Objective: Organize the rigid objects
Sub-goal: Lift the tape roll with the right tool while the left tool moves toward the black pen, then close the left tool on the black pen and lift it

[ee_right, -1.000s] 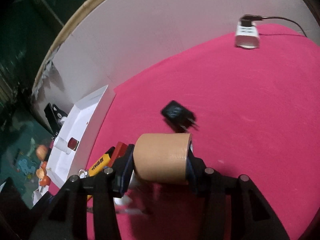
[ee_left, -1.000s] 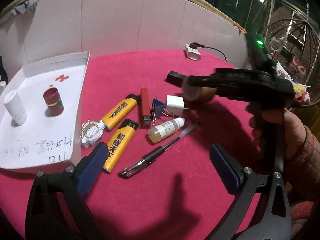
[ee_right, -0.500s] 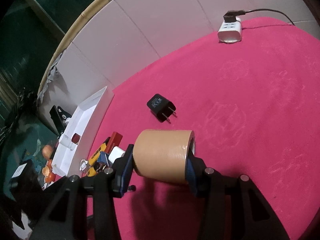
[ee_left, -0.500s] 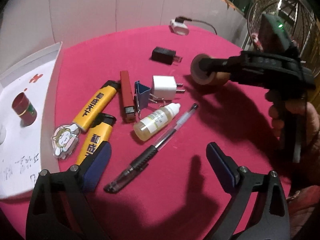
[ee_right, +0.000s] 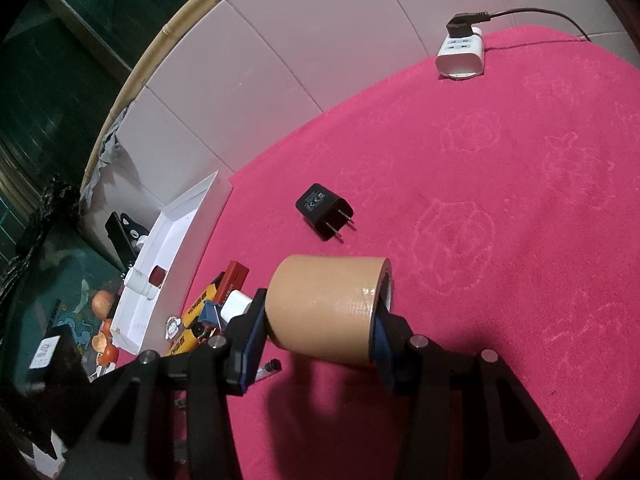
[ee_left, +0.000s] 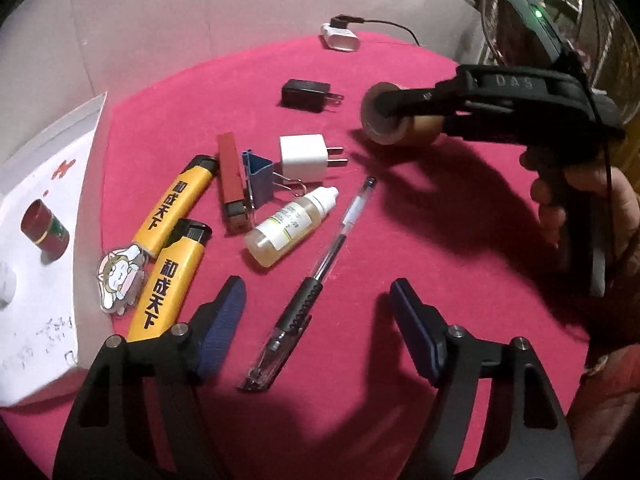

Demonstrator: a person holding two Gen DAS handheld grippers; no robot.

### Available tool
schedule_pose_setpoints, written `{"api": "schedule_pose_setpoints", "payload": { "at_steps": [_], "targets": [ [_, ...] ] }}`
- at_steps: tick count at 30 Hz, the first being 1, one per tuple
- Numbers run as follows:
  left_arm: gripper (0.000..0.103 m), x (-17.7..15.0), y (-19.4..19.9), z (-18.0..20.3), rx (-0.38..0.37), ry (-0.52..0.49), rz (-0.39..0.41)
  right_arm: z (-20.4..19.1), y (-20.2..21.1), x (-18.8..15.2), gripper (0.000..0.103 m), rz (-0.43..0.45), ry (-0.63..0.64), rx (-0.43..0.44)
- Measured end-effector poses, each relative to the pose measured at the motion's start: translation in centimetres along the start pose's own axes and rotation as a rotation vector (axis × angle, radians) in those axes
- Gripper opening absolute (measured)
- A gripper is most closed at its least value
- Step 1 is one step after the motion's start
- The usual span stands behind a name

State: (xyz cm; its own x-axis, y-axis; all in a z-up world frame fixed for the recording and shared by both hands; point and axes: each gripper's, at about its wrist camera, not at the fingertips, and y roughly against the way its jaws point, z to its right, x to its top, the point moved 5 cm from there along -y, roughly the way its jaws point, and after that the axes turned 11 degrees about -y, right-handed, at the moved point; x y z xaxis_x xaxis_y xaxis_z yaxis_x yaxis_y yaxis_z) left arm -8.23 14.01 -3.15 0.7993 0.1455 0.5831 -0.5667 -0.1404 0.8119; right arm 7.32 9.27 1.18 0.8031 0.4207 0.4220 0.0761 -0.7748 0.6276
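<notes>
Tape roll [ee_right: 326, 312], the tan one, is clamped in the right hand-held gripper [ee_right: 316, 336], one pad on each flat end, held above the pink tabletop [ee_right: 520, 200] past the clutter. Left hand-held gripper [ee_left: 316, 320] has just been closing but its jaws are still apart, with the black pen [ee_left: 308, 292] lying between them, not pinched. Plenty of bare cloth toward the right and far edges, just a black charger [ee_left: 306, 95] and a white power strip [ee_left: 340, 38] out there. Lighters [ee_left: 172, 204], binder clip [ee_left: 258, 180], white charger [ee_left: 302, 159] and dropper bottle [ee_left: 290, 226] crowd the left side. White tray [ee_left: 48, 160] at the left edge holds a small red jar [ee_left: 44, 230].
</notes>
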Motion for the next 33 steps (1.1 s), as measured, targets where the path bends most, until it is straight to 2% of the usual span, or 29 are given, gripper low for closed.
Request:
{"api": "schedule_pose_setpoints", "payload": {
  "at_steps": [3, 5, 7, 11, 13, 16, 18, 19, 20, 21, 27, 33],
  "targets": [
    [0.07, -0.2, 0.2, 1.8, -0.063, -0.058, -0.005, 0.0, 0.0, 0.0, 0.047, -0.003, -0.003, 0.004],
    [0.054, -0.4, 0.5, 3.1, -0.093, -0.093, -0.012, 0.0, 0.0, 0.0, 0.047, -0.002, 0.0, 0.003],
    [0.053, -0.2, 0.3, 3.3, -0.055, -0.114, -0.013, -0.1, 0.0, 0.0, 0.047, -0.001, 0.002, 0.002],
    [0.053, 0.5, -0.5, 2.2, -0.019, -0.076, -0.01, -0.2, 0.0, 0.0, 0.047, 0.0, 0.007, 0.001],
    [0.054, 0.6, -0.8, 2.5, 0.009, -0.103, -0.006, -0.2, 0.0, -0.1, 0.047, -0.001, 0.009, 0.0],
    [0.054, 0.5, -1.0, 2.5, 0.015, -0.089, 0.006, -0.3, 0.0, -0.2, 0.047, -0.003, 0.021, -0.001],
    [0.05, 0.3, -0.9, 2.7, 0.025, -0.082, 0.018, -0.4, 0.2, -0.4, 0.047, -0.002, 0.026, 0.001],
    [0.038, 0.0, -0.6, 3.0, 0.024, -0.07, 0.031, -0.5, 0.3, -0.5, 0.047, -0.001, 0.029, 0.005],
    [0.019, 0.3, -0.6, 2.8, 0.023, -0.058, 0.042, -0.5, 0.4, -0.6, 0.047, 0.003, 0.033, 0.008],
    [0.011, 0.0, -0.3, 2.9, 0.026, -0.042, 0.049, -0.6, 0.5, -0.6, 0.047, 0.006, 0.037, 0.008],
    [0.009, -0.6, 1.1, 3.3, 0.017, 0.009, 0.106, -0.5, 1.2, -0.3, 0.047, 0.024, 0.025, 0.01],
    [0.009, 0.1, 4.6, 2.5, 0.066, 0.032, 0.215, -1.2, 2.1, -0.1, 0.047, 0.049, 0.04, 0.028]
  ]
}}
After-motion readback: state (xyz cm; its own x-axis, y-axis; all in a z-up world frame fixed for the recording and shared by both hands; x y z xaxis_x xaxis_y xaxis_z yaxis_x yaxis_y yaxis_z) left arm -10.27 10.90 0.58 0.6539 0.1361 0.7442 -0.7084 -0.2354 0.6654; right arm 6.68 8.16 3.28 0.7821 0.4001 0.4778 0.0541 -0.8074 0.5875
